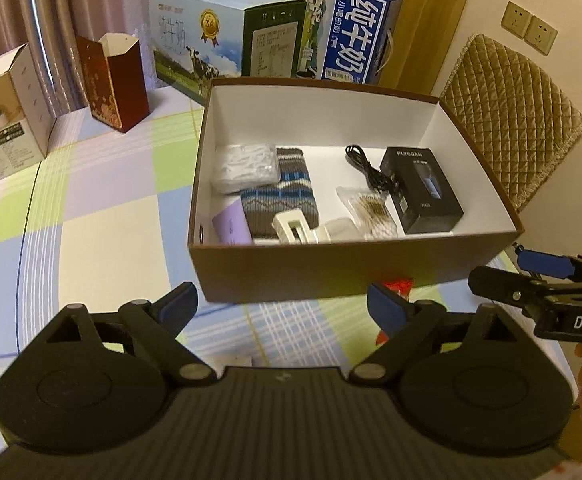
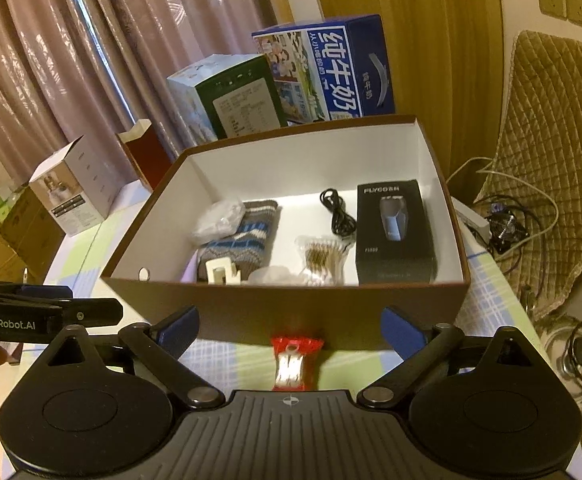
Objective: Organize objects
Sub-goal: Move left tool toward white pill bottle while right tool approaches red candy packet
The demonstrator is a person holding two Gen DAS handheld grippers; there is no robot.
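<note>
A brown open box (image 1: 343,268) (image 2: 291,312) with a white inside stands on the checked tablecloth. It holds a black shaver box (image 1: 421,190) (image 2: 395,232), a black cable (image 1: 367,170), a bag of cotton swabs (image 1: 371,212) (image 2: 323,258), a knitted pouch (image 1: 283,196) (image 2: 243,236), a white packet (image 1: 245,168), a cream clip (image 1: 291,228) and a purple item (image 1: 233,226). A red packet (image 2: 293,364) (image 1: 397,286) lies on the table before the box, between my right gripper's open fingers. My right gripper (image 2: 291,330) is open. My left gripper (image 1: 283,304) is open and empty, near the box's front wall.
Two milk cartons (image 1: 227,40) (image 1: 347,32) stand behind the box. A dark red open box (image 1: 115,80) and a white product box (image 1: 7,116) stand far left. A quilted chair back (image 1: 515,120) is to the right, with cables (image 2: 507,224) on it.
</note>
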